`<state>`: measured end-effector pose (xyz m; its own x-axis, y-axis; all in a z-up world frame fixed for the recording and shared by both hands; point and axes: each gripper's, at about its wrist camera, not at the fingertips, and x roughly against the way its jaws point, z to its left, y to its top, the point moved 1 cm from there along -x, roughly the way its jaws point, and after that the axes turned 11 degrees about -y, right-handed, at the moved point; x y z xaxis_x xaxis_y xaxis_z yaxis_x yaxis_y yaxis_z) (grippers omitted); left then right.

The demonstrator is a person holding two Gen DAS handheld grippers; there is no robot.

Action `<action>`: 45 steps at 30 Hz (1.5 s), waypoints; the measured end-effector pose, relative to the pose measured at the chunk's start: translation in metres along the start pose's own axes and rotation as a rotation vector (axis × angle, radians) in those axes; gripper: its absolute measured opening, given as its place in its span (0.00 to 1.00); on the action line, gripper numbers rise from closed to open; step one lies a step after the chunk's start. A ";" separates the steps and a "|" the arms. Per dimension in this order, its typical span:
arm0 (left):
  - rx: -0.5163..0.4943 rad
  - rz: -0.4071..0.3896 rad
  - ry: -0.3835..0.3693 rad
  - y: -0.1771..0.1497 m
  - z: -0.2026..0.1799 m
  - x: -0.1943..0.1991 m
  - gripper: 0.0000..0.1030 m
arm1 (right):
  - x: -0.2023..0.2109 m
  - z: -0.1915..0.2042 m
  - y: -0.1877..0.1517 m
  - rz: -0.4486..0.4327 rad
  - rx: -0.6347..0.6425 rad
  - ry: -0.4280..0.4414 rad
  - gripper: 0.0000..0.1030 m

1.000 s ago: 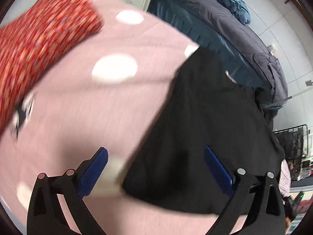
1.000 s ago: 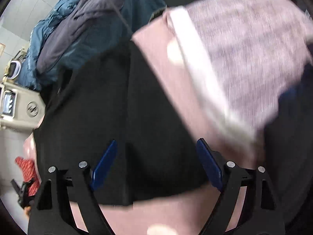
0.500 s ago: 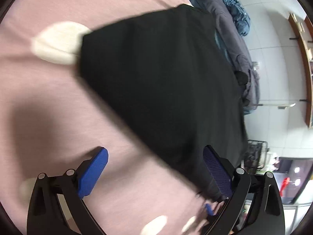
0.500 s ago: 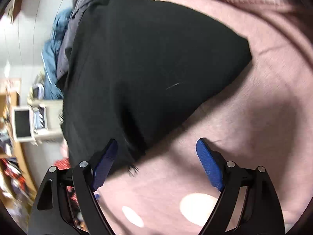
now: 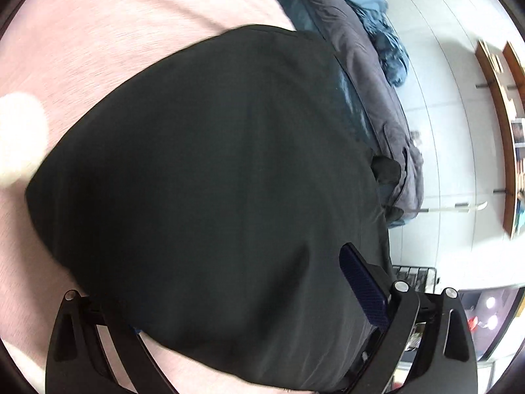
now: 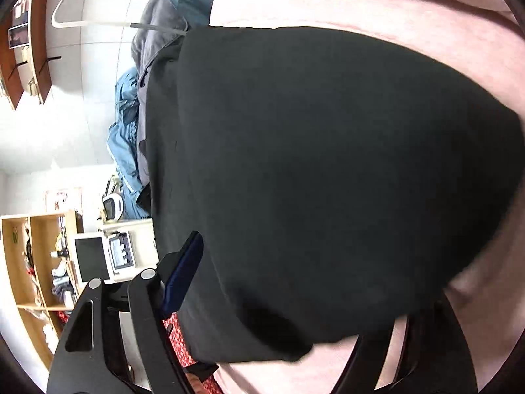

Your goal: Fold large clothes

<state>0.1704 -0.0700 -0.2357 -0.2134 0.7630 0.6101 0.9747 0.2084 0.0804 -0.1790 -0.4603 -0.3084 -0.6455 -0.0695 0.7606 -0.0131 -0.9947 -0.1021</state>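
Black garment (image 5: pixel 210 177) edge drapes between both spread-apart hand-held grippers, left (image 5: pixel 229 298) and right (image 6: pixel 295 282), over pink bedding (image 5: pixel 98 32).

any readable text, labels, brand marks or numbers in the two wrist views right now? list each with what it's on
None can be read.
Device panel beside the white-framed screen: markings too small and blurred.
Poster on the wall: red marks, illegible.
Black garment and pink spotted cover: no print or label showing.
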 end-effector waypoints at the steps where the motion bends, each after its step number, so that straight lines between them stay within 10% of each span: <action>1: -0.004 0.003 -0.003 0.002 -0.001 -0.002 0.90 | -0.003 0.005 0.000 -0.008 -0.004 -0.003 0.83; 8: 0.021 -0.002 -0.026 0.016 -0.023 -0.032 0.86 | -0.001 0.033 0.002 0.038 0.068 -0.030 0.75; 11: -0.009 0.023 0.026 0.015 -0.030 -0.040 0.68 | -0.017 0.051 0.002 0.056 0.116 -0.079 0.72; 14: -0.038 0.064 0.099 0.017 -0.032 -0.045 0.49 | -0.032 0.049 0.007 0.075 0.083 -0.146 0.56; 16: -0.037 0.079 0.115 0.018 -0.034 -0.040 0.33 | -0.030 0.050 0.007 0.106 0.074 -0.152 0.27; 21: -0.131 0.078 0.187 0.009 -0.058 -0.025 0.13 | -0.012 0.062 -0.001 0.136 0.106 -0.141 0.11; 35: -0.299 0.075 0.314 -0.072 -0.080 0.048 0.11 | 0.077 0.048 -0.051 0.100 0.231 -0.138 0.09; 45: -0.667 0.069 0.460 -0.067 -0.150 0.035 0.09 | 0.076 0.027 -0.088 0.125 0.179 -0.186 0.08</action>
<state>0.1075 -0.1489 -0.1010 -0.2449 0.4027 0.8820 0.8496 -0.3492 0.3953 -0.2066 -0.3799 -0.2240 -0.4824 -0.1892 0.8553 0.2040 -0.9738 -0.1004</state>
